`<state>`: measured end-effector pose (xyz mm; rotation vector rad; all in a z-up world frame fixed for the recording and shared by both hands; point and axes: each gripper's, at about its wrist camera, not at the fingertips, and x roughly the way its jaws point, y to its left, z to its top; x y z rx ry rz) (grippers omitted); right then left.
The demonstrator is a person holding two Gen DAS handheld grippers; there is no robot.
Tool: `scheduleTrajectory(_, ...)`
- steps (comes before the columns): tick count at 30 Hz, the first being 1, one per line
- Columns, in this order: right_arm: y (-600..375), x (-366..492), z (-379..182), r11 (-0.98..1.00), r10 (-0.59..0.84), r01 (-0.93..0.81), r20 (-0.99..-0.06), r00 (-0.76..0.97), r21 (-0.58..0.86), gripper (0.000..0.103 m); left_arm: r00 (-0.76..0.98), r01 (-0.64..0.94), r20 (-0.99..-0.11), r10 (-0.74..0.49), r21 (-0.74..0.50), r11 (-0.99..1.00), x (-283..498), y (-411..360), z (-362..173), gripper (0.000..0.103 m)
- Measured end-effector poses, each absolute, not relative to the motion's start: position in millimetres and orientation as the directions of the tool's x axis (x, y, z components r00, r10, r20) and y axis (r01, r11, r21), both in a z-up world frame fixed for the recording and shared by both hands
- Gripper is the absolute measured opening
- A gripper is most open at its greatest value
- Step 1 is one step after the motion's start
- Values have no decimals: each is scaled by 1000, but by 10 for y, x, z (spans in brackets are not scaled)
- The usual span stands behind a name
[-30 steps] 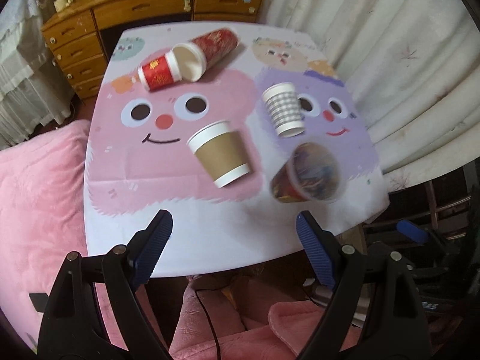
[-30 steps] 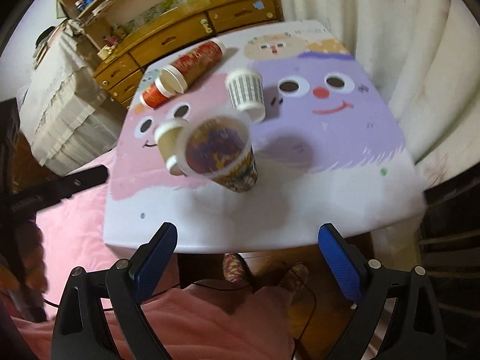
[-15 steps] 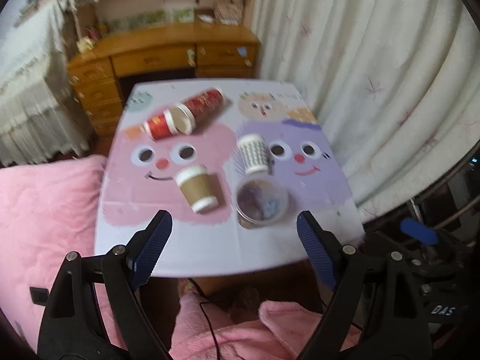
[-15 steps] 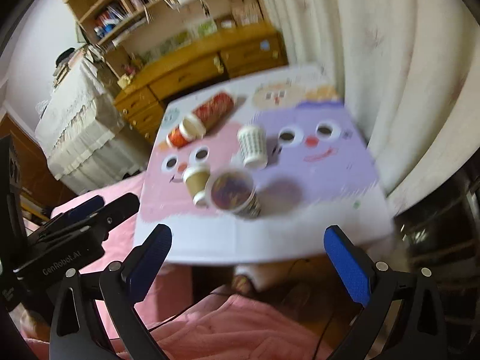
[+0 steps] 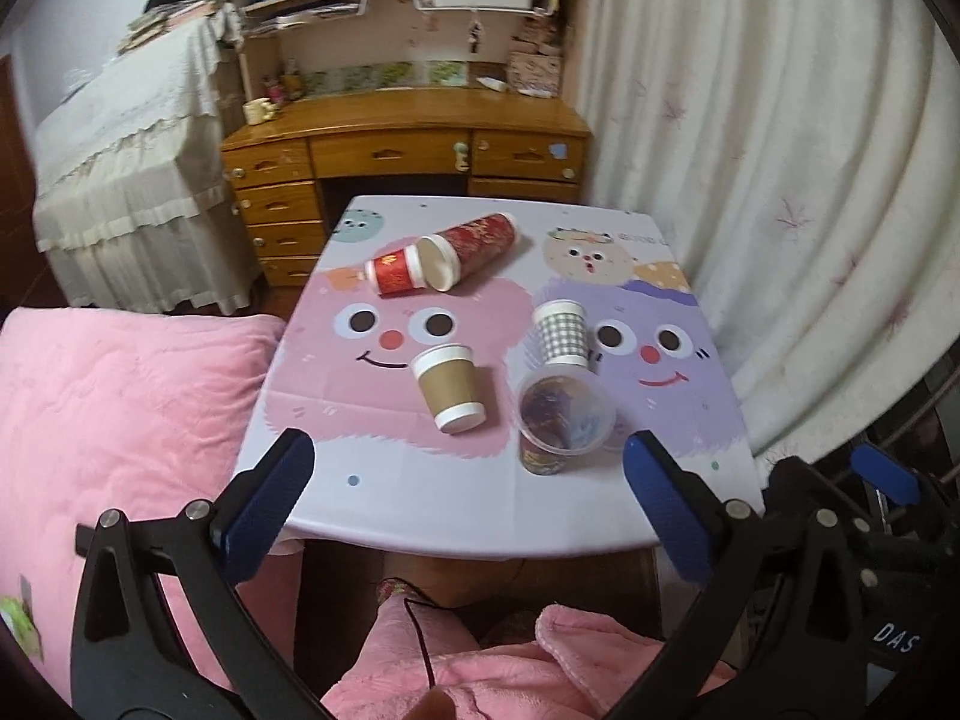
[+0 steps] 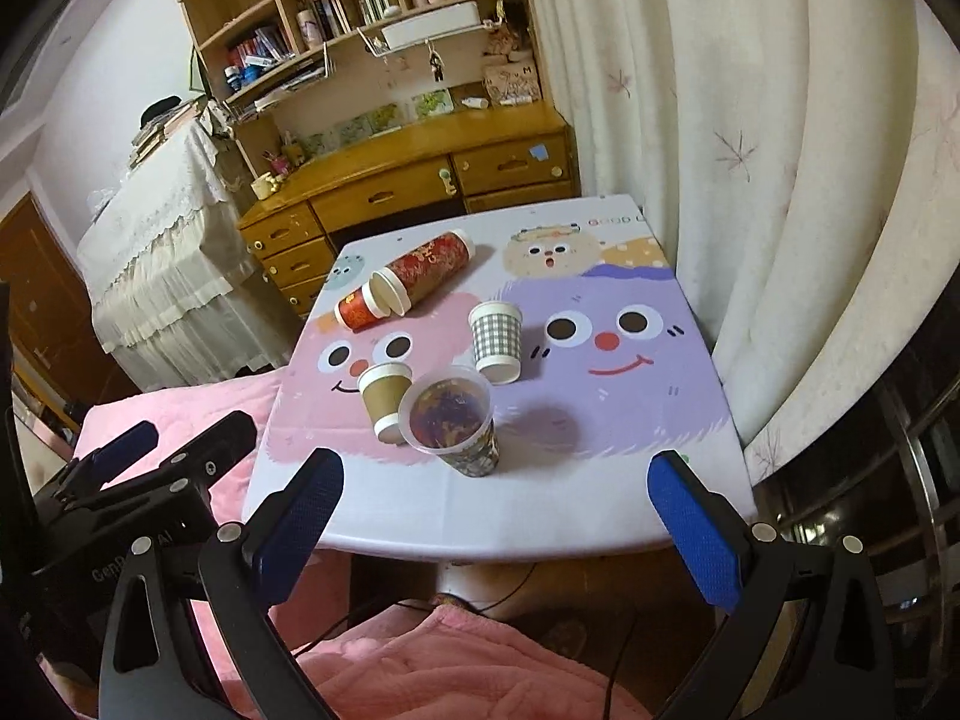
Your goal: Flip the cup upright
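Observation:
A clear patterned cup (image 5: 561,420) (image 6: 451,425) stands upright near the front of the cartoon-print table (image 5: 420,498) (image 6: 570,504). A brown paper cup (image 5: 449,387) (image 6: 384,399) and a grey checked cup (image 5: 561,333) (image 6: 496,334) stand upside down behind it. Two red cups (image 5: 444,258) (image 6: 408,282) lie on their sides at the back. My left gripper (image 5: 468,504) and right gripper (image 6: 498,516) are both open and empty, held back off the table's front edge.
A wooden desk (image 5: 408,138) with drawers and shelves stands behind the table. A white curtain (image 5: 780,180) hangs to the right. Pink bedding (image 5: 120,420) lies to the left. The left gripper's body (image 6: 132,492) shows in the right wrist view.
Both grippers have pulled back and up from the table. The clear patterned cup, tilted a second ago, now stands upright on the table.

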<state>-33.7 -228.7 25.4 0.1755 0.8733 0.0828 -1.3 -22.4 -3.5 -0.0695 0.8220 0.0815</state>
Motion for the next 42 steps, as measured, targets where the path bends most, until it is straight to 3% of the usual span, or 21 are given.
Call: scheduleTrajectory(42, -2379, -211, 217, 986, 125, 2, -750, 650, 165, 103, 667, -82, -743, 57, 4, 997, 244, -321, -73, 102)
